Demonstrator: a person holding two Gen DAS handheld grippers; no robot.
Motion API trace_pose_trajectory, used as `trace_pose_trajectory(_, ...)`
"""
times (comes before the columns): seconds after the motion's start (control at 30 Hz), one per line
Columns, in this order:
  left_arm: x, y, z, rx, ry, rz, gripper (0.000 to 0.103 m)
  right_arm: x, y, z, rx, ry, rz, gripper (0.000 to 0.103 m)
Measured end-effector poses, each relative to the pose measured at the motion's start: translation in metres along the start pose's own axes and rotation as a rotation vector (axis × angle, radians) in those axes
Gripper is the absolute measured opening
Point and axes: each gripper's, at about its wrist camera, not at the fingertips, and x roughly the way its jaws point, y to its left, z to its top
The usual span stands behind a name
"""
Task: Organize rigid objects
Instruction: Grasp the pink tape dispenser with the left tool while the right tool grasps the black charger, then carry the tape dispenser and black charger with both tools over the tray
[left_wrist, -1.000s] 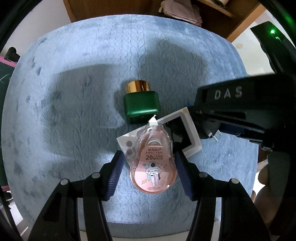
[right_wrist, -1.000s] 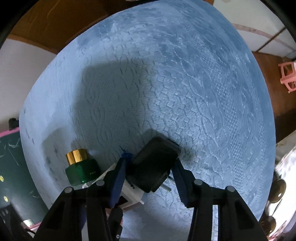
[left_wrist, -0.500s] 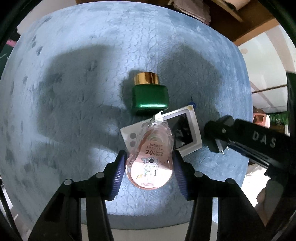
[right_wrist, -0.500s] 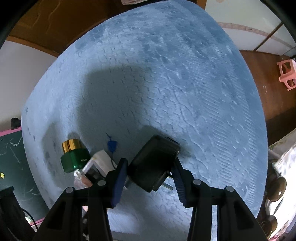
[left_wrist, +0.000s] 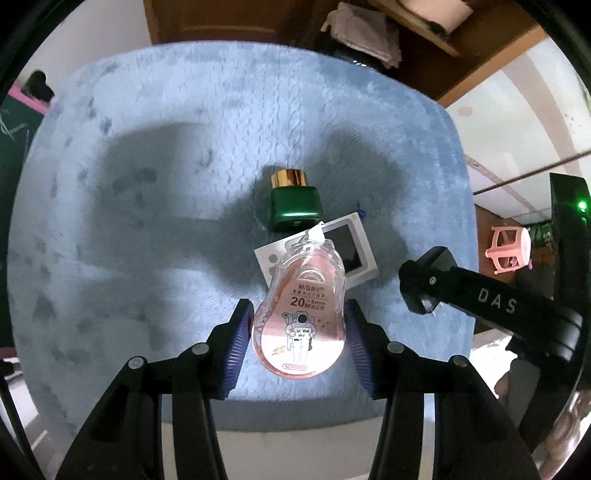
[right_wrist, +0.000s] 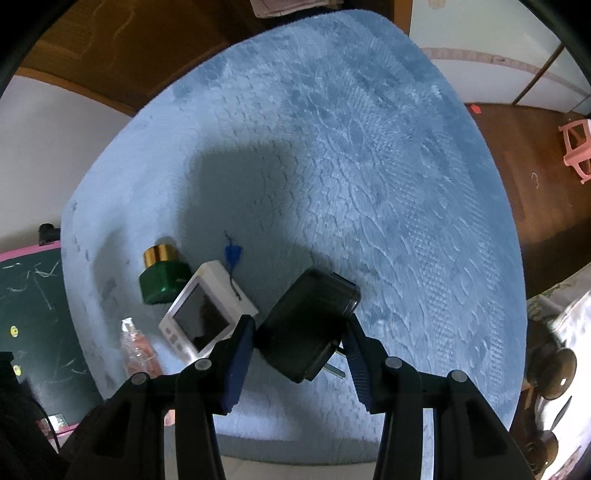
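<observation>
My left gripper (left_wrist: 299, 306) is shut on a clear pink correction-tape dispenser (left_wrist: 301, 321), held just above the blue plush mat (left_wrist: 147, 184). Under its tip lies a white device with a dark screen (left_wrist: 349, 247), and beyond that a green bottle with a gold cap (left_wrist: 293, 206) on its side. My right gripper (right_wrist: 299, 326) is shut on a black plug charger (right_wrist: 310, 317), its metal prongs pointing back toward the camera. It hangs over the mat to the right of the white device (right_wrist: 203, 317) and the green bottle (right_wrist: 162, 277). The dispenser (right_wrist: 136, 347) shows at lower left there.
A blue tassel (right_wrist: 232, 254) lies beside the white device. A pink stool (left_wrist: 509, 251) stands on the wooden floor to the right. A green chalkboard (right_wrist: 33, 314) sits left of the mat, and wooden shelves with folded cloth (left_wrist: 362, 33) behind it.
The left jaws closed on the dispenser and lifted it off the mat. The right gripper carried the charger up and to the right, away from the white device.
</observation>
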Motion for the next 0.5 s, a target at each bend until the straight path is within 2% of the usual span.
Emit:
trace_pose_trajectory(0.3, -0.065, -0.002, -0.029, 0.096, -0.094, -0.005, 0.053, -0.063, -0.015, -0.036, -0.040, -0.075, 0.087, 0.048)
trace_pose_trajectory(0.5, -0.109, -0.005, -0.055, 0.137, -0.158, -0.028, 0.053, -0.111, 0.010, -0.063, -0.124, -0.141, 0.152, 0.048)
